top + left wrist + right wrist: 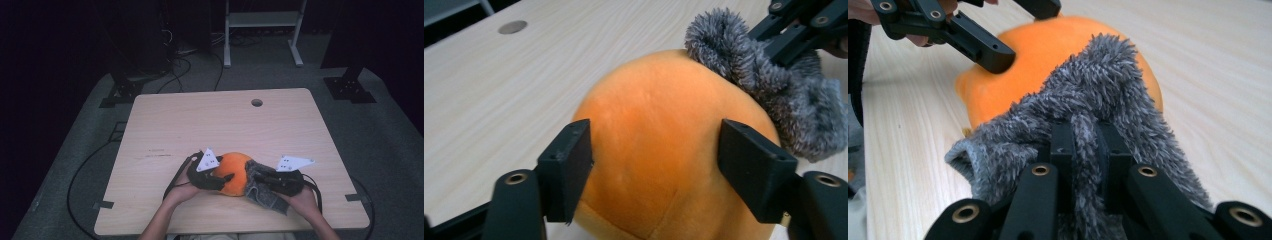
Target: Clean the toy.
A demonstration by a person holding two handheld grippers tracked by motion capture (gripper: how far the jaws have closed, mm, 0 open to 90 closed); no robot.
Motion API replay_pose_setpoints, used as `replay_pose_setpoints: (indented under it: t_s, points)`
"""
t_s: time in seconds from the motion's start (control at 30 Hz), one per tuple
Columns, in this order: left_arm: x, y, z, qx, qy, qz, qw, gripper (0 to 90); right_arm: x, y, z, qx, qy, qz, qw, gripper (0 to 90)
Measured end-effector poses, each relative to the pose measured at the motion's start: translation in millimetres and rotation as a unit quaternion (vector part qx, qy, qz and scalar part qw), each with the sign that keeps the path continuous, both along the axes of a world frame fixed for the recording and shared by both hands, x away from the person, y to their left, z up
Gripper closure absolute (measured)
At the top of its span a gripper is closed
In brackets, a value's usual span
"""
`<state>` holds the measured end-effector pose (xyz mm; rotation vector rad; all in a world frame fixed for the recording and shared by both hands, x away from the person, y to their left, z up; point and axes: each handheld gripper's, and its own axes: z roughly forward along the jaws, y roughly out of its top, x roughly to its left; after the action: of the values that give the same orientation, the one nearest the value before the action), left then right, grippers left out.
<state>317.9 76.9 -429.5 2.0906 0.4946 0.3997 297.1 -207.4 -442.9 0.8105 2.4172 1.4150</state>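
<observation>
Black jaws of the right gripper [1087, 150] are seen clamped tight on a fold of the fuzzy grey plush cloth [1098, 95], pinched between them with no gap. That grey cloth is draped up over the right side of the round orange plush ball [234, 172], which sits on the near middle of the pale wooden table [200, 120].

Left gripper [654, 170] is spread wide; its pads straddle the orange ball on both sides. Whether the pads [569, 165] actually press the plush or only stand just beside it cannot be told.

Step judged in hand: grey cloth being pulled over (or off) the ball while the ball is steadied from the left. Which direction cannot be told.

Notes for doing it well:
- Left jaws should be closed enough to dent the plush slightly, so the ball is not rolled or dragged rightward by the pull.
- Cloth should be drawn along the ball's curve, not straight away from it, to keep the pile from snagging.
- Pinch is on a bunched fold; a slow, steady pull is advised so the fold is not slipped out.
- Grippers are near each other over the ball; the left gripper's far jaw [983, 50] should be kept clear of the cloth edge.

Cable hole [256, 102] at far side is well apart, not a concern.
</observation>
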Motion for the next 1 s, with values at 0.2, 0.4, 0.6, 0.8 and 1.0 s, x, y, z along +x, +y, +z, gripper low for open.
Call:
replay_pose_setpoints:
  t_s: [0.2, 0.4, 0.6, 0.8, 1.0]
  points:
    - [-3.4, -3.8, -2.3, 0.017, -0.002, -0.018, 0.9997, 36.1, 4.6, -20.8, 7.1, -0.010, 0.012, -0.036, 0.9992, 79.7]
    - [-7.8, -1.7, 7.4, 0.012, -0.013, -0.046, 0.9988, 27.7, 8.8, 2.0, 15.2, 0.003, -0.012, -0.014, 0.9998, 79.7]
    - [0.9, -1.7, 6.8, 0.010, 0.024, -0.021, 0.9994, 18.0, -5.7, 3.1, 9.3, -0.022, -0.029, 0.004, 0.9993, 79.7]
    - [-4.9, -7.3, 4.1, 0.037, 0.003, -0.034, 0.9987, 27.2, 1.8, -23.6, 1.9, -0.027, 0.021, -0.025, 0.9991, 79.7]
    - [-12.5, -12.3, 1.9, 0.051, -0.025, -0.065, 0.9962, 29.5, 1.6, -8.0, 26.7, 0.045, -0.004, 0.004, 0.9990, 79.7]
